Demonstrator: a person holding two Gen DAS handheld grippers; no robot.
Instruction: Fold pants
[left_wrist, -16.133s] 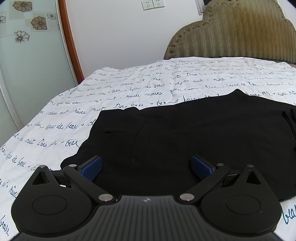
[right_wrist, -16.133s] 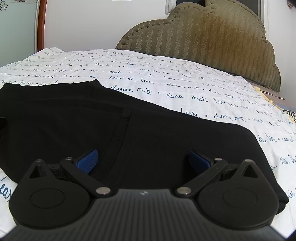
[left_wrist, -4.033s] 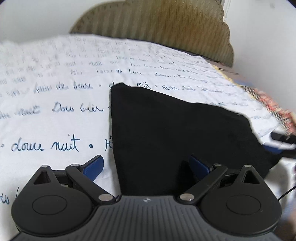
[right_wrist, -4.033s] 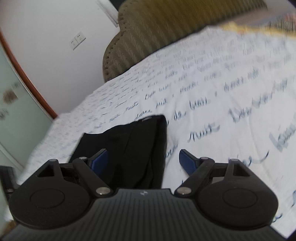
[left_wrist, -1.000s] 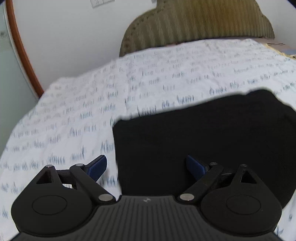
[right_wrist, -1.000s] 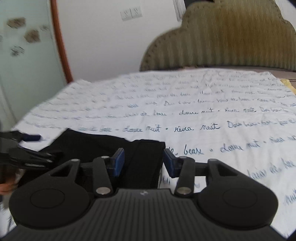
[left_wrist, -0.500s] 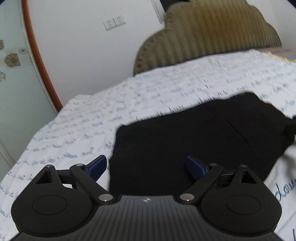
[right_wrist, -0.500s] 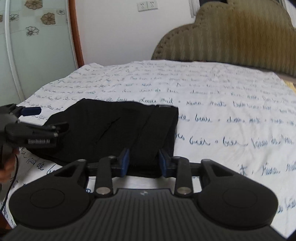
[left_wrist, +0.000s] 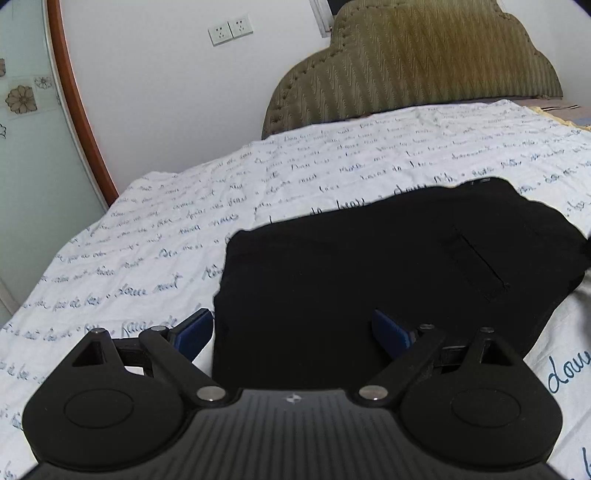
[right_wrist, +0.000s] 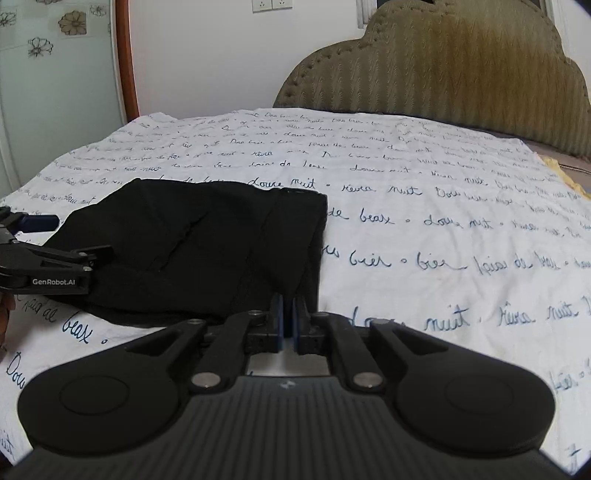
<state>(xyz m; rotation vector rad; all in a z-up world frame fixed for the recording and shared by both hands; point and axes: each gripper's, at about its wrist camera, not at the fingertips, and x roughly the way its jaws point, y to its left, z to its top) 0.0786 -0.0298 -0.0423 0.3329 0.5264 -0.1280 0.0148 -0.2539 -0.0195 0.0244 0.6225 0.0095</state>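
Two grippers: both are at the near edge of the pants, one at each near corner.
Pants (left_wrist: 369, 266): black, already folded down to a squarish bundle, lying flat on the sheet (left_wrist: 184, 229) towards the foot of the bed, well short of the headboard (left_wrist: 424, 66).
Right gripper (right_wrist: 288, 317): jaws have just been closing and now stand nearly together, pinched on the near right corner of the pants, and a sliver of black cloth runs into the gap.
Left gripper (left_wrist: 291, 328): jaws spread wide, nothing held; the left edge of the pants lies between the pads, untouched as far as I can see.
Also seen: the right view catches the left gripper (right_wrist: 55, 258) side-on at the far left corner, with a bit of a hand behind it.
Handling: my call is soft, limp, light cloth, several layers thick here, so it will sag and slide apart if lifted by one corner only.
Where to grip: both near corners, all layers caught together, pads well onto the cloth rather than at the very hem.
Risk: the lower layers may slip free and spoil the fold.
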